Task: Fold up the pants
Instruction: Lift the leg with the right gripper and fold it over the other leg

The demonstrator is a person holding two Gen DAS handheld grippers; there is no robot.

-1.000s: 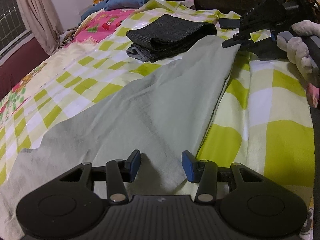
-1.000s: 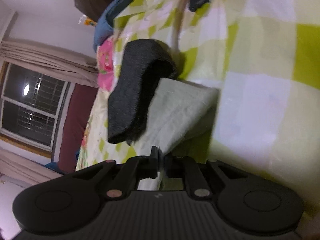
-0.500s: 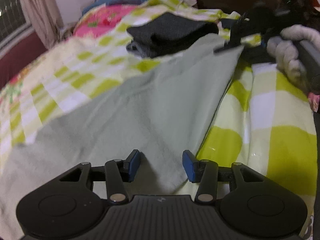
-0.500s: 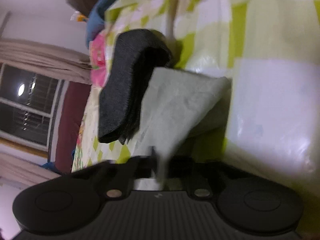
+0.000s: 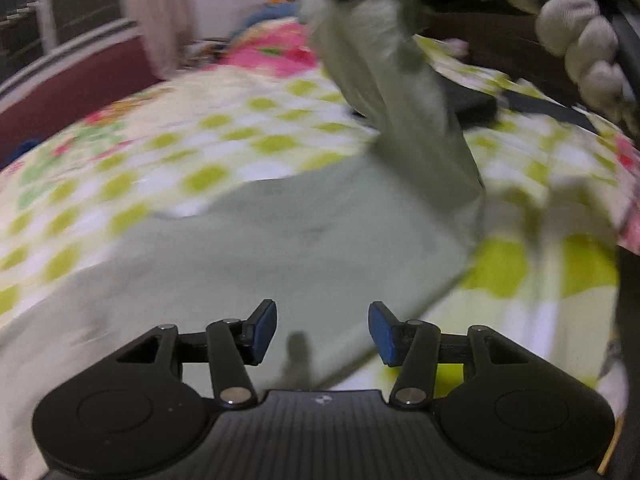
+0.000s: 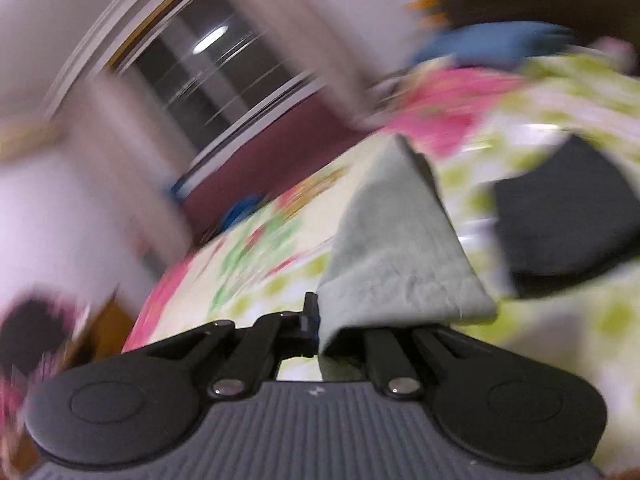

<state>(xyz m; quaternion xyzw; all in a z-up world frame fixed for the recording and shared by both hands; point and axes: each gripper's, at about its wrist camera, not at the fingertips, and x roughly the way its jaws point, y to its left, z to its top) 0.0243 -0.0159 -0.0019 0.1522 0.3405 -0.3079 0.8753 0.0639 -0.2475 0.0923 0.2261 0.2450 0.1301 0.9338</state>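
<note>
Pale green pants [image 5: 304, 236] lie across the checked bed [image 5: 224, 148], one end raised by the right gripper [image 6: 320, 320], its jaws clamped on the hem. Left gripper [image 5: 322, 330] hovers over the near cloth, jaws wide, holding nothing. Risk: the thin pinch may slip in a fast swing, dropping the fold crooked.

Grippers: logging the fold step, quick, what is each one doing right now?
Left gripper: open, holding nothing, over the flat part of the pants.
Right gripper: closed on a lifted end of the pants.
</note>
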